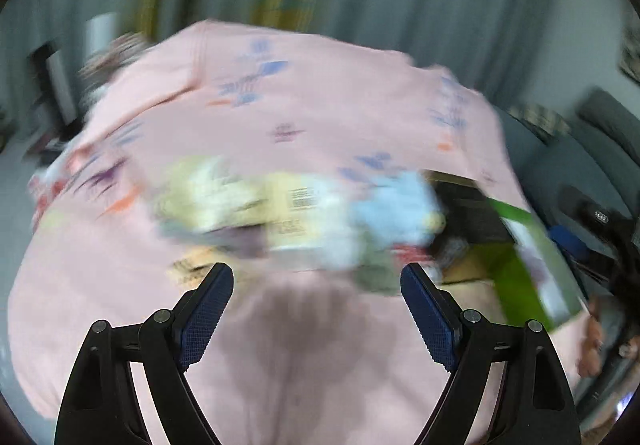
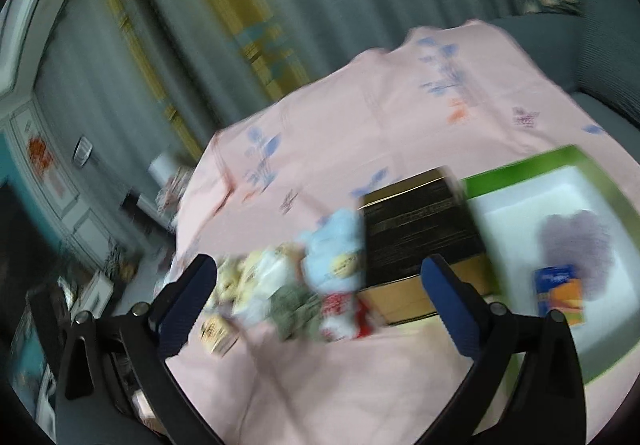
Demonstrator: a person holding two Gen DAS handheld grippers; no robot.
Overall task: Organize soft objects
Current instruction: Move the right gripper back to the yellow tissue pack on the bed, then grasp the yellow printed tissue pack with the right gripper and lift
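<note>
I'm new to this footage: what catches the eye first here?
A heap of soft toys, a light blue one uppermost, lies mid-table on the pink flowered cloth. Beside it stands a dark box, then a green-rimmed tray. Both the left gripper and the right gripper are open and empty.

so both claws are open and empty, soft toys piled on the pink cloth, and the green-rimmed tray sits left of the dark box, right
Not quite: the green-rimmed tray sits right of the dark box, as the right wrist view shows. The rest holds: left claw and right claw open and empty, soft toys piled on the pink cloth.
</note>
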